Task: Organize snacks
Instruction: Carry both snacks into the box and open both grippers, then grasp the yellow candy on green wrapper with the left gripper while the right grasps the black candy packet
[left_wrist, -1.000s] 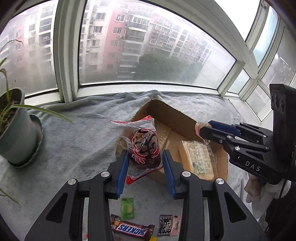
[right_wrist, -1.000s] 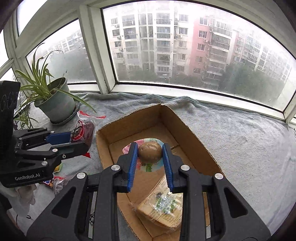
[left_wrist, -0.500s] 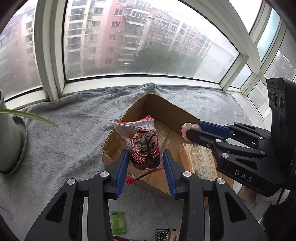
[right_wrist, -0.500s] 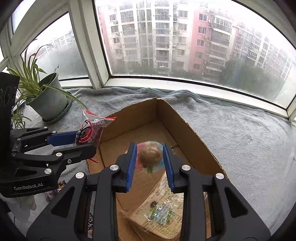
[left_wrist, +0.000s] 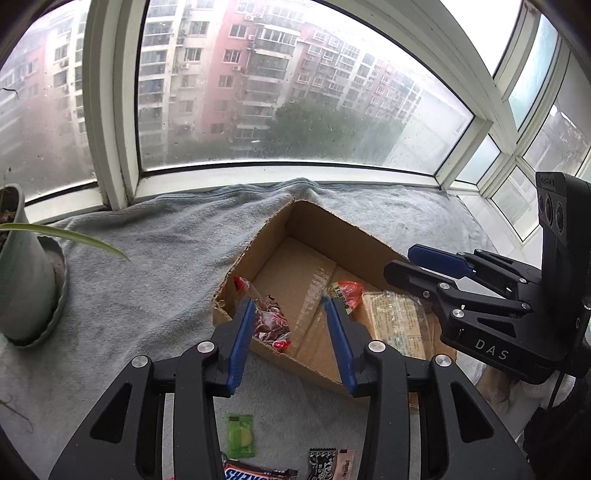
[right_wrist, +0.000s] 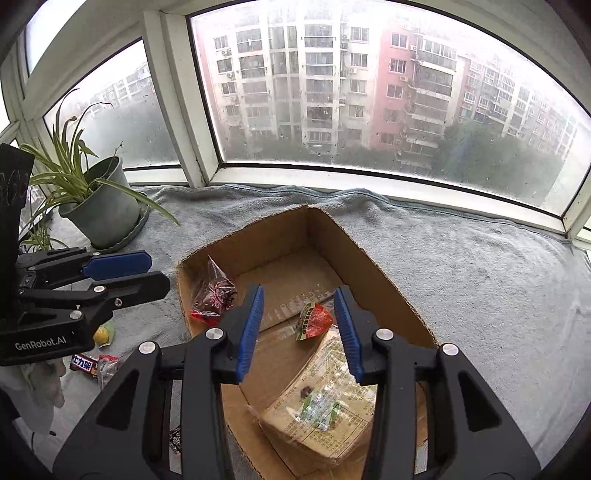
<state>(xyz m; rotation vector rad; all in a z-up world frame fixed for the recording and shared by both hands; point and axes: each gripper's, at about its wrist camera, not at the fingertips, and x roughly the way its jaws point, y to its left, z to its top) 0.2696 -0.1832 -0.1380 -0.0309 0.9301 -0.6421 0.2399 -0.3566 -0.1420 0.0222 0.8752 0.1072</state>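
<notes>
An open cardboard box (left_wrist: 351, 236) (right_wrist: 369, 266) sits on a grey towel. My left gripper (left_wrist: 290, 310) hovers open over its near left corner. A clear bag of dark red snacks (left_wrist: 269, 321) (right_wrist: 214, 291) lies loose in the box below it, against the wall. My right gripper (right_wrist: 299, 295) (left_wrist: 436, 266) hangs over the box's middle, its jaws opening with nothing between them. A small red and green wrapped snack (right_wrist: 314, 319) (left_wrist: 345, 291) rests on the box floor beneath. A tan plastic-wrapped packet (right_wrist: 325, 398) (left_wrist: 399, 321) fills the near end.
A potted plant (right_wrist: 99, 206) (left_wrist: 22, 280) stands on the towel to the left. Loose snacks lie in front of the box: a green candy (left_wrist: 240, 435), a Snickers bar (left_wrist: 255, 474) and a black packet (left_wrist: 325, 461). The window frame runs close behind.
Both grippers opened and let go. The dark red bag fell from the left gripper into the box, and the wrapped round snack fell from the right gripper onto the box floor.
</notes>
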